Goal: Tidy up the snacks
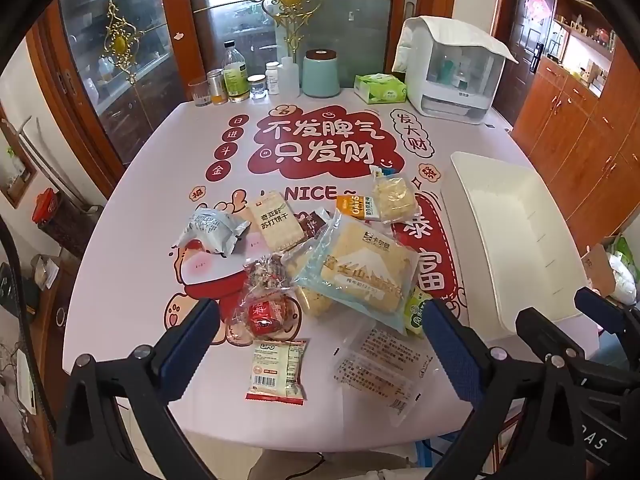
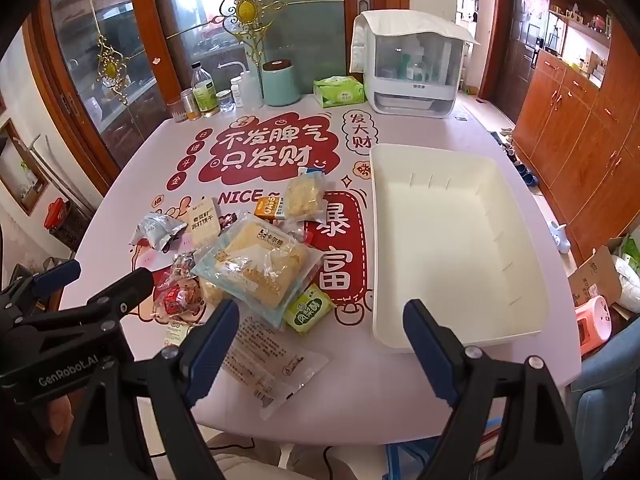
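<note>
A heap of snack packets lies on the table's printed cover. A big bread packet [image 1: 360,268] [image 2: 256,264] tops the heap. Beside it are a silver pouch [image 1: 212,232], a cracker packet [image 1: 276,220], a red sweet bag [image 1: 264,308] and a green packet [image 2: 310,308]. Nearer the front edge lie a LIPO packet [image 1: 278,372] and a clear wrapper [image 2: 272,360]. An empty white bin [image 2: 440,248] [image 1: 512,240] stands to the right of the heap. My left gripper [image 1: 320,340] hangs open over the near packets. The right gripper [image 2: 322,340] is open between the clear wrapper and the bin. Neither holds anything.
Along the table's far edge stand bottles and jars [image 1: 236,76], a teal canister [image 1: 320,74], a green tissue box [image 1: 380,88] and a white covered appliance [image 1: 452,68]. Wooden cabinets [image 2: 580,152] line the right wall. A cardboard box [image 2: 596,276] sits on the floor.
</note>
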`<state>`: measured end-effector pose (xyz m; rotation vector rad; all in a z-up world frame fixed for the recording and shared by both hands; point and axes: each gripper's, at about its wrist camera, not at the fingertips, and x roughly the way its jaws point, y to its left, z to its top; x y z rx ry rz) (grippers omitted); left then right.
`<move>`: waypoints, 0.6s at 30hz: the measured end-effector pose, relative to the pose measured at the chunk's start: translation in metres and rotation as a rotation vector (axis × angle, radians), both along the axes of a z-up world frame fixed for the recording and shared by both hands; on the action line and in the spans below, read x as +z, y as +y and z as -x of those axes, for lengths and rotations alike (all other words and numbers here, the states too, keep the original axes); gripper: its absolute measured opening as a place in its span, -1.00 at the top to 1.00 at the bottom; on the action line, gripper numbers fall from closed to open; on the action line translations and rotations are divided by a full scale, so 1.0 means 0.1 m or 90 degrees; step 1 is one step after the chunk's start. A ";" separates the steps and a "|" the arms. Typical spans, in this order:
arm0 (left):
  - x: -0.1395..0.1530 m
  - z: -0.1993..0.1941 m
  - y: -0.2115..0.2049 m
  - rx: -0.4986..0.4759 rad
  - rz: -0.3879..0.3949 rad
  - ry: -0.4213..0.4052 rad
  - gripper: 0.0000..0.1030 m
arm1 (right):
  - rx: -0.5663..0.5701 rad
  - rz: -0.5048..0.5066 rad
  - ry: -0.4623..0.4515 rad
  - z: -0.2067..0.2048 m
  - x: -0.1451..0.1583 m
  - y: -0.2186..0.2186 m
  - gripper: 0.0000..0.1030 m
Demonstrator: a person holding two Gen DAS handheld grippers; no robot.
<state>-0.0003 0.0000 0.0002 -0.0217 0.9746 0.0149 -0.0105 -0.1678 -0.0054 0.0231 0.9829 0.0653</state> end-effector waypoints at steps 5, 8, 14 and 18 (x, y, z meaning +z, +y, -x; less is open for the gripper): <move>0.00 0.01 0.01 0.001 0.008 0.005 -0.92 | 0.000 0.000 0.002 0.00 0.00 0.00 -0.65; 0.00 -0.01 0.00 -0.001 0.007 0.008 -0.91 | 0.000 -0.002 0.002 0.01 0.00 0.00 -0.65; 0.00 0.00 0.00 -0.003 0.008 0.007 -0.91 | 0.000 -0.003 0.001 0.02 0.00 0.00 -0.65; 0.01 0.01 0.00 -0.003 0.009 0.006 -0.91 | 0.000 -0.003 0.000 0.03 0.01 0.00 -0.65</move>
